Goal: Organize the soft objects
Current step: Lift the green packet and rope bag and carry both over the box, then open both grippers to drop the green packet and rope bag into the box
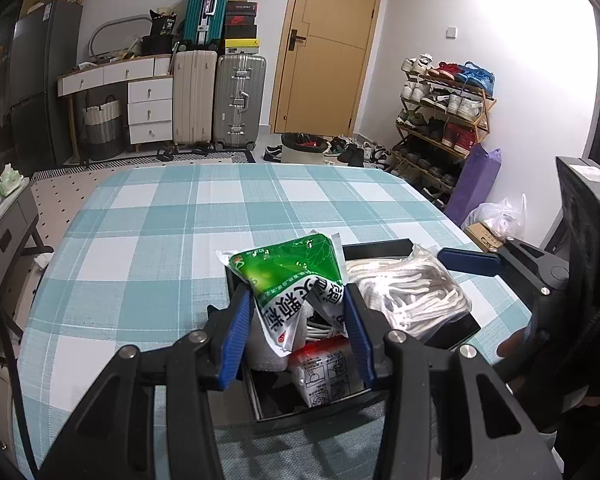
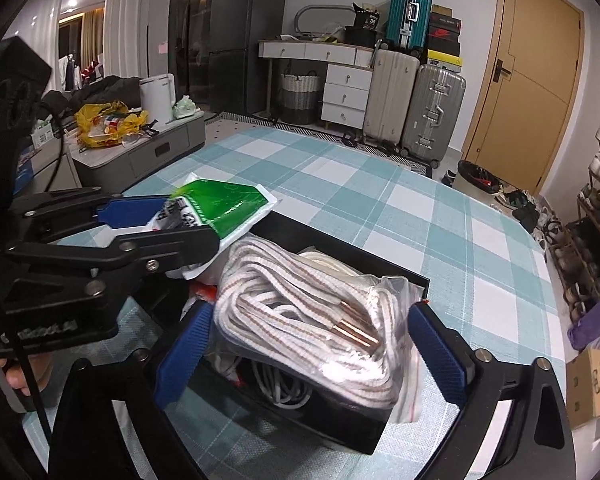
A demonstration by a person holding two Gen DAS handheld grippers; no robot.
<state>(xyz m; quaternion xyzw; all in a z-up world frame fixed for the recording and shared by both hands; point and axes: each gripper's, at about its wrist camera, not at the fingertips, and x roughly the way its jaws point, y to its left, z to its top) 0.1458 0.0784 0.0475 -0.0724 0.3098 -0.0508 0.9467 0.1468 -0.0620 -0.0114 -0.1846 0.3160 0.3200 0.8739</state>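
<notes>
Your left tool (image 1: 296, 336) tilts down over the black box (image 1: 380, 249) on the checked surface (image 1: 148, 240), its blue pads clamped on the green-and-white packet (image 1: 288, 280) held above the box's left half. Your right tool (image 2: 308, 344) also angles down with its pads spread wide, standing on either side of the clear bag of white laces (image 2: 300, 312), not pressing on it. That bag rests on the box's right side over white cords.

The green-and-white plastic packet (image 1: 288, 280) hides part of the black open box (image 1: 380, 249) beneath it. The clear bag of white laces (image 2: 312, 320) covers the box's other contents, and the packet's print is blurred in the right wrist view.
</notes>
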